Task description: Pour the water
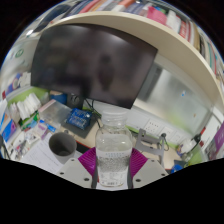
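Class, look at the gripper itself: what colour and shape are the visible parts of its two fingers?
Only the gripper's finger pads show: magenta, flat, angular pieces, one at either side of the clear plastic bottle. No cables, markings or sleeve are visible.

Fingers (pixel 86 160) with magenta pads

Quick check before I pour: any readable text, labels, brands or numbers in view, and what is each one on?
No text can be read.
Water bottle between the gripper fingers: clear, no label visible.
Small dark screen beyond the bottle: bluish marks, too blurred to read.
Large monitor: dark, blank.
Books on the shelf above: spines too small to read.
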Tool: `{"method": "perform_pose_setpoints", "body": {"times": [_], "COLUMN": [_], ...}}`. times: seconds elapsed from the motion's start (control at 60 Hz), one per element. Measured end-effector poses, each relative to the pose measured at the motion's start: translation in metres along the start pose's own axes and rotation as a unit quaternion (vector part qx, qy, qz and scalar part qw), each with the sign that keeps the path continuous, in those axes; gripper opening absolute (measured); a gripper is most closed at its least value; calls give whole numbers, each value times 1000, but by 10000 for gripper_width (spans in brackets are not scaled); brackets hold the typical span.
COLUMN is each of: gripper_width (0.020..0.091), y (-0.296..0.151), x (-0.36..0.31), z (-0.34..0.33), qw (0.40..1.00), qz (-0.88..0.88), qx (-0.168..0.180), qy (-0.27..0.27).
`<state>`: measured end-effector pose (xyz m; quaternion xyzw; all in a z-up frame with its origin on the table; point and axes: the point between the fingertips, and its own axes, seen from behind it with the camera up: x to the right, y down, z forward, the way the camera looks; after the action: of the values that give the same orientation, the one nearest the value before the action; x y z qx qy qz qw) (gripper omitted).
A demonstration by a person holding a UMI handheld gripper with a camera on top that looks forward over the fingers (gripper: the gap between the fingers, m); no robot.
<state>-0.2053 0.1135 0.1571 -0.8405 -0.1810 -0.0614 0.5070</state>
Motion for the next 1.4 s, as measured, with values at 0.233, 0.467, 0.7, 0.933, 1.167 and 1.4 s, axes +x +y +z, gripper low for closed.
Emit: {"method": "perform_pose_setpoints", "body": {"times": [0.233, 0.467, 0.7, 0.933, 1.167, 1.4], "gripper_width": [408, 409, 409, 426, 774, 852], "y": [28, 41, 54, 51, 68, 103], "x": [14, 11, 4, 3, -1, -13], "z": [14, 41, 55, 52, 48, -24], "qw": [984, 979, 975, 976, 979, 979], "qz": [172, 191, 203, 188, 185, 195], "qx": [49, 72, 85, 113, 77, -6], "qy": [-6, -12, -7, 17, 24, 58]}}
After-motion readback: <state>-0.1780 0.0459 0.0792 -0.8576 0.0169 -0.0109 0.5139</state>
